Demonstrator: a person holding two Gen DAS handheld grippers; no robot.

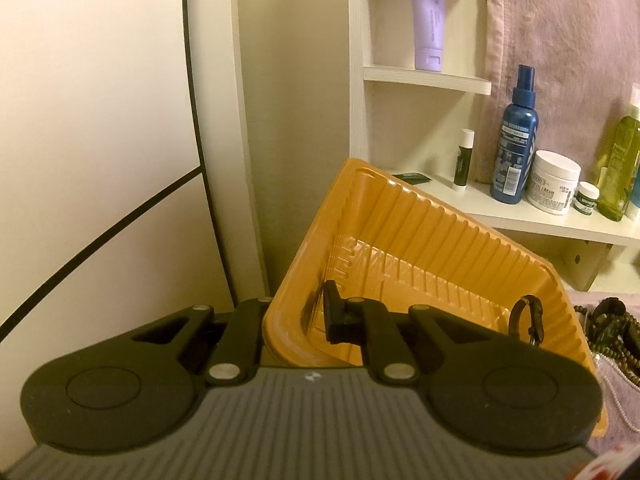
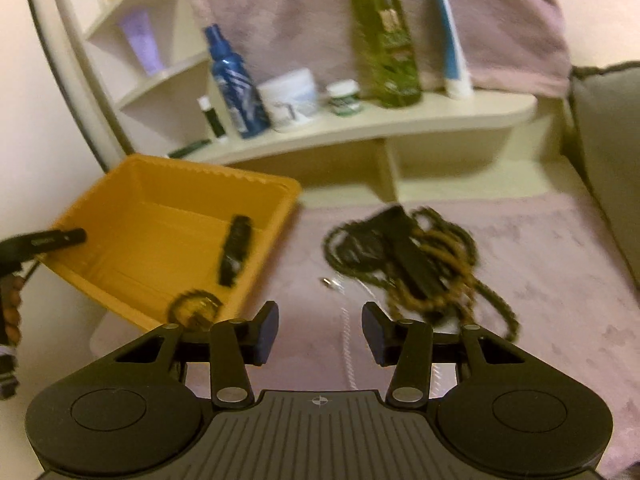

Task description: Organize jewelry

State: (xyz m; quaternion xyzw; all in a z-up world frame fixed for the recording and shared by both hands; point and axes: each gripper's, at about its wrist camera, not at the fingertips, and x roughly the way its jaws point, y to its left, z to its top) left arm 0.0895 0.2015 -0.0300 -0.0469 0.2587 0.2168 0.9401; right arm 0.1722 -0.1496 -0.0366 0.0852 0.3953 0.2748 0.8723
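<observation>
My left gripper (image 1: 300,314) is shut on the near wall of a yellow ribbed tray (image 1: 420,248) and holds it tilted; one finger is inside the tray and the other is hidden behind the wall. In the right wrist view that gripper's finger (image 2: 60,237) shows at the tray's (image 2: 160,216) left rim. In the tray lie a black watch (image 2: 236,250) (image 1: 530,320) and a round beaded bracelet (image 2: 194,308). My right gripper (image 2: 320,334) hangs open over the pink cloth with nothing between its fingers. Ahead of it lies a tangled pile of bead necklaces and a black strap (image 2: 412,260), with a white pearl strand (image 2: 346,344).
A cream shelf (image 2: 380,128) behind the cloth holds a blue spray bottle (image 2: 236,88), a white jar (image 2: 292,98), a green bottle (image 2: 384,40) and tubes. A grey cushion (image 2: 608,152) bounds the right side. A small silver piece (image 2: 326,281) lies on the cloth.
</observation>
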